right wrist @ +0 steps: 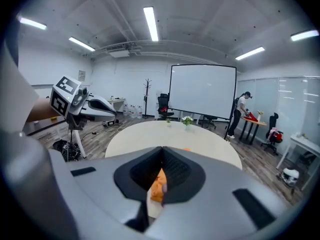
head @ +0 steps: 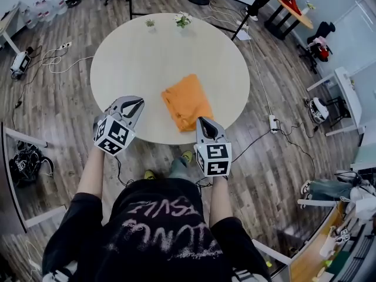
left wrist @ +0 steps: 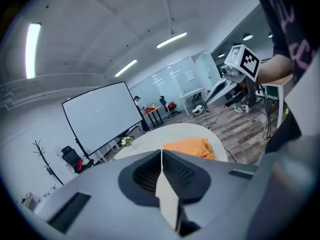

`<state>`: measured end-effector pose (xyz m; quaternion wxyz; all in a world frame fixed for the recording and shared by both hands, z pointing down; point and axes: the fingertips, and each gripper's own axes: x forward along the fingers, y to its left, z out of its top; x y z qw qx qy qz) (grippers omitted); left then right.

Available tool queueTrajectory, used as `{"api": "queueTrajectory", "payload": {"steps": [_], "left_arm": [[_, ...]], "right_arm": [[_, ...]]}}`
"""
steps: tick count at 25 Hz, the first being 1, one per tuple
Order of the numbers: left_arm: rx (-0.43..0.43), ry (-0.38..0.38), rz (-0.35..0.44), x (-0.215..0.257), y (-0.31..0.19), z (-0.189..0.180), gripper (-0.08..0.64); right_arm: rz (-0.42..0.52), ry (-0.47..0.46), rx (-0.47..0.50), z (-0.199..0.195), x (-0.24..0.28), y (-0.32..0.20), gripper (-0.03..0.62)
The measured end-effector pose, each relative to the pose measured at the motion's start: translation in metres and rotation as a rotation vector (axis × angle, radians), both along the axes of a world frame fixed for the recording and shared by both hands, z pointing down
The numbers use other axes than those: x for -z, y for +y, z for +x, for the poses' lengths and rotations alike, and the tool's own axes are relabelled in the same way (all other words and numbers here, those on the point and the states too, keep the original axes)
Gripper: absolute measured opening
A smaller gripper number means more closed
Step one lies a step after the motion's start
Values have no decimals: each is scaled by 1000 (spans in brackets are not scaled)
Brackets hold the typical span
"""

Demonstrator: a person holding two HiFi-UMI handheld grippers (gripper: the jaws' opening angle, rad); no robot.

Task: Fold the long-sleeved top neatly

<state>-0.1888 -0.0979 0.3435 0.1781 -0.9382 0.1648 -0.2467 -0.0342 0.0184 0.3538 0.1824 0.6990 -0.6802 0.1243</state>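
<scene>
Jaws of the left gripper [head: 133, 102] and right gripper [head: 203, 122] are seen closed on nothing, and the orange top [head: 187, 101] is found folded, seemingly finished, on the worktop [head: 141, 57].

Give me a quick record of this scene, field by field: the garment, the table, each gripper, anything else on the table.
garment: orange top, folded compact, lying on the table
table: round, pale; the top lies on its near right part
left gripper: shut, nothing between the jaws, apart from the top
right gripper: shut, nothing gripped, by the top's near edge
other: two small plants at the table's far edge
</scene>
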Motion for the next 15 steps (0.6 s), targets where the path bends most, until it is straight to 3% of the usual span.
{"api": "queueTrajectory", "payload": {"steps": [8,13,15], "left_arm": [[139,211,-87,37,-2,-28,11],[193,314,-129,51,1,-46,11],[226,390,-175,57,-4,-56,11]], "right_arm": [[110,-13,-59,15,32,6,5],[182,-78,-122,26,50,14,5],[207,-87,-141,29,58,17,5]]}}
